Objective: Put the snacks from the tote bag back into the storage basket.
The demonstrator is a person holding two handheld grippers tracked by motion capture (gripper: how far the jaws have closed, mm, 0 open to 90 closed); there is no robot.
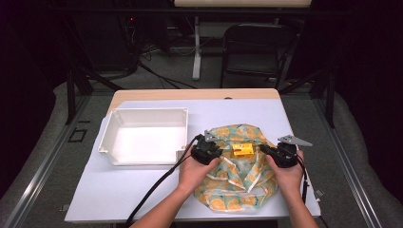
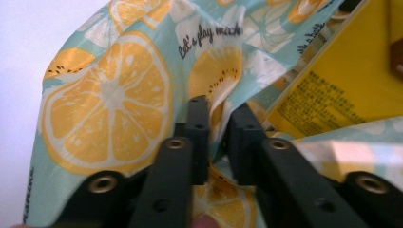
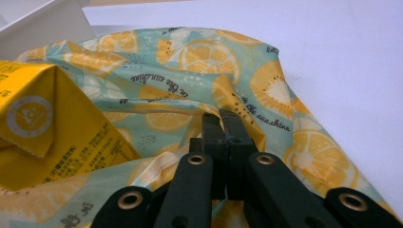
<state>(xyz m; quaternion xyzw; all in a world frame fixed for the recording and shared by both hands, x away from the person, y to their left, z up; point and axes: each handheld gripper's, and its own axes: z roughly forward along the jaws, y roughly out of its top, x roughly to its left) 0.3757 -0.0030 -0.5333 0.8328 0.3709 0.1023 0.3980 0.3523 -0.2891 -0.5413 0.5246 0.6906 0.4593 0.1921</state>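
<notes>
A lemon-print cloth lies rumpled on the near right part of the desk, with a yellow carton resting on its middle. The left gripper is at the cloth's left edge; in the left gripper view its jaws stand slightly apart with a fold of the cloth rising between them, and whether the pads press on that fold cannot be told. The right gripper is at the cloth's right edge; in the right gripper view its jaws are pressed together on a raised fold of the cloth, with the carton just beside it. A white tray sits on the desk to the left of the cloth, near the left gripper but apart from it. One hand holds the left gripper, the other hand the right.
</notes>
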